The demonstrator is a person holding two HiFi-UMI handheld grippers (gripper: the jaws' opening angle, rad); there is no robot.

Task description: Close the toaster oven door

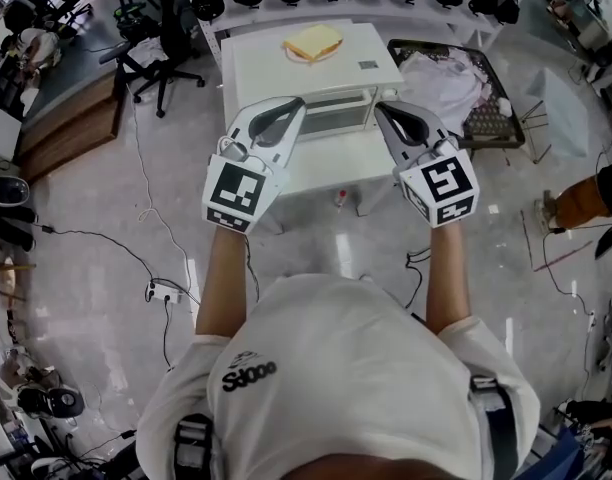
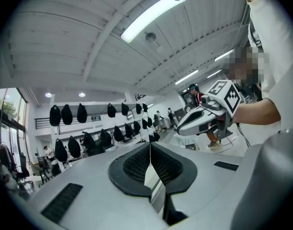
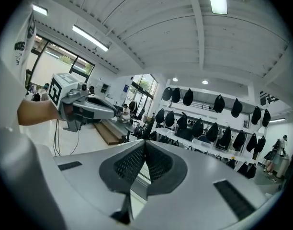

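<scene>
The pale tiled floor (image 1: 106, 218) spreads around everything. On it stands a white table (image 1: 326, 163), and on the table's far part sits the white toaster oven (image 1: 286, 73). Its windowed door (image 1: 336, 114) faces the person and looks upright, flush with the oven's front. To the right of the oven lies a dark tray (image 1: 496, 118) heaped with white cloth. To the oven's left is a black office chair (image 1: 161, 53).

The person in a white shirt (image 1: 336, 368) stands on the near side of the oven with both arms stretched toward it. The left tongs (image 1: 291, 106) (image 2: 150, 150) are closed, pads pressed together with nothing between them. In the head view their tip lies over the oven's front left corner. The right tongs (image 1: 386, 110) (image 3: 144, 150) are likewise closed and empty, with their tip over the front right corner. Whether either touches the oven cannot be told. Each gripper view shows the other tongs beside it, with the ceiling above.

On top of the oven, toward its back, rests a plate (image 1: 298, 56) with a slice of bread (image 1: 314, 40).
</scene>
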